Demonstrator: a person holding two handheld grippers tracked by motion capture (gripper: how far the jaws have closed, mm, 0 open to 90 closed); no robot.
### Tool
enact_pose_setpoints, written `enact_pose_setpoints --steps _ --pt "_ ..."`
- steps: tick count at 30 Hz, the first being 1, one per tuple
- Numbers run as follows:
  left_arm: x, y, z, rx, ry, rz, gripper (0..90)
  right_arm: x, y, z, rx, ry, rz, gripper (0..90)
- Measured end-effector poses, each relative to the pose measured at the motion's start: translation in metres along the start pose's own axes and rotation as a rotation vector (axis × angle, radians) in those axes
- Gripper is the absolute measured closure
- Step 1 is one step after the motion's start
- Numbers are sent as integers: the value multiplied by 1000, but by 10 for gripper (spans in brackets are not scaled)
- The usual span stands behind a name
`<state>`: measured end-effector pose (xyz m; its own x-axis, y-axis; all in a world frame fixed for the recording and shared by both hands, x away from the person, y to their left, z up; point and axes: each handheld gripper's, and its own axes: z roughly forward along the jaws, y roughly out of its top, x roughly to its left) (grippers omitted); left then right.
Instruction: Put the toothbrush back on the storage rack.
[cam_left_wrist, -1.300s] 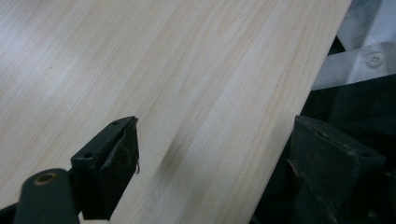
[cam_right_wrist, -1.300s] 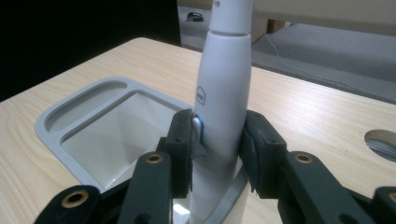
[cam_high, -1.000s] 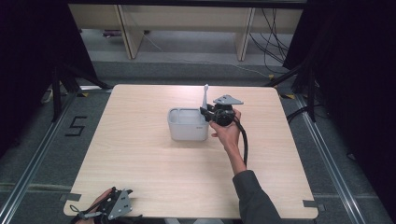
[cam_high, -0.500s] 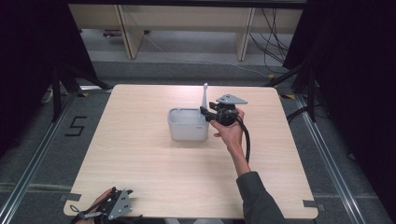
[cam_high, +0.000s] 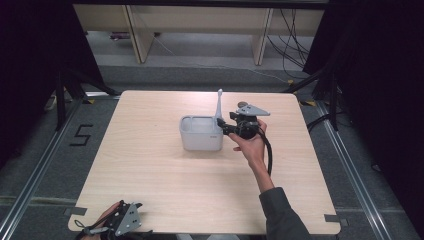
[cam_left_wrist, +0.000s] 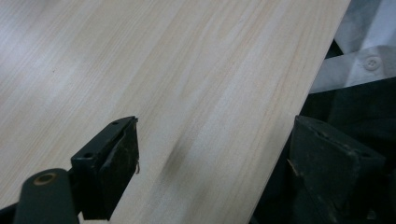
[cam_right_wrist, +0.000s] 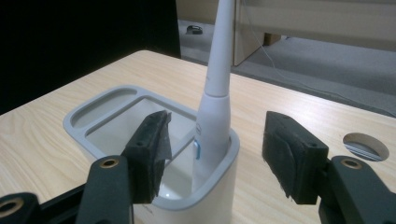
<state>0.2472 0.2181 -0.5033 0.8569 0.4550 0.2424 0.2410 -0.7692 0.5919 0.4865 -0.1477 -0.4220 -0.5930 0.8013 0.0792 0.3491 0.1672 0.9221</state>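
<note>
So there's one electric toothbrush (cam_right_wrist: 215, 112) standing upright in the near-right compartment of one grey holder (cam_high: 201, 133), out in the middle of the surface (cam_high: 150, 175). Looks to me like it's already been dropped in. The right tool (cam_right_wrist: 212, 156) sits with its jaws spread wide either side of the brush body, touching nothing, so I'd guess the placing is done and backing off is what's left. Left tool (cam_left_wrist: 210, 163) is open too, empty, parked at the near-left edge of the surface. Two tools, one brush, one holder.
</note>
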Motion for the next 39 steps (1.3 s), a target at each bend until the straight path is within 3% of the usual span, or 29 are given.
enact_pose_setpoints --steps 3,5,11,12,27,30,31,33,36,39 --pt "-2 0 2 -10 9 -12 156 -1 -1 -2 14 7 8 400" --pt "-2 0 1 -2 -1 2 156 -2 -1 -2 16 25 15 388" --pt "-2 0 0 -7 3 2 156 2 -3 -3 44 21 29 361" --pt "-1 0 0 -5 0 4 156 1 -3 -3 41 21 12 358" --pt "-2 0 0 -5 -4 1 156 3 -5 -8 51 25 9 327" --pt "-1 0 1 -2 12 3 156 4 -6 -10 44 9 -6 319" --pt "-1 0 0 -2 5 3 156 6 -6 -11 60 24 30 317" --pt "-2 0 0 -7 -1 -1 156 6 -7 -15 65 30 32 313" --pt "-1 0 0 -5 -1 -1 156 5 -10 -19 64 32 -12 312" --pt "-1 0 0 -4 -1 4 156 5 -12 -22 67 50 20 309"
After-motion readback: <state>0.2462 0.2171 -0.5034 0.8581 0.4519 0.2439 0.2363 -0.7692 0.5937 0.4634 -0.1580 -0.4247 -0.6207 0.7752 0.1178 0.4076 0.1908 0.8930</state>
